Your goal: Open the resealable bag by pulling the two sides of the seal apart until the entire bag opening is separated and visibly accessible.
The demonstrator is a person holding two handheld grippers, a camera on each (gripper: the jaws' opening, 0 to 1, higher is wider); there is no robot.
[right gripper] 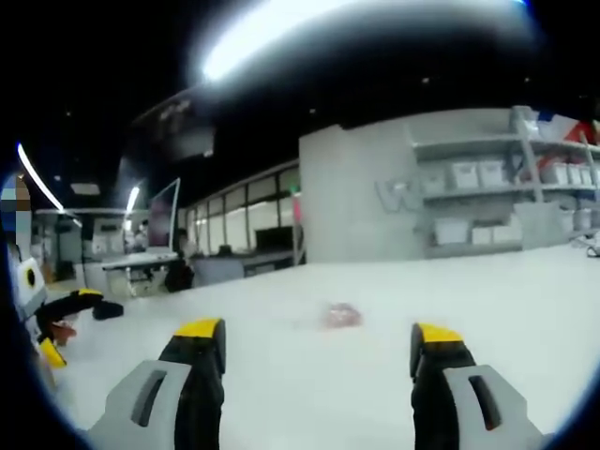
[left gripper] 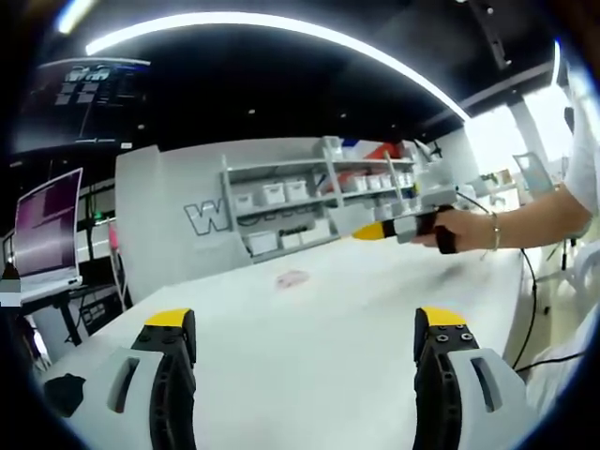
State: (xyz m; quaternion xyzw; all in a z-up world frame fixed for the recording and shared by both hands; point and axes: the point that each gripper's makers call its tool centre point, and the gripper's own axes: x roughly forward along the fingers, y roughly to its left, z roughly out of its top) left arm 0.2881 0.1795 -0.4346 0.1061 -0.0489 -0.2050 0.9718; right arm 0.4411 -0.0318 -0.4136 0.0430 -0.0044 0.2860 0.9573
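On the table [right gripper: 487, 309], bag [right gripper: 341, 315] lies flat, too blurred for orientation.

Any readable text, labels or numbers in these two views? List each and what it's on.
"W": large outlined letter on the grey wall panel left of the shelving unit; whatever follows it is hidden by the shelves.
The same letter shows faintly in the right gripper view, too blurred to read further.
Laptop screen: pink display, text too small to read.
Overhead dark screen: rows of content, unreadable.
Small pinkish bag on the white table: no legible print.
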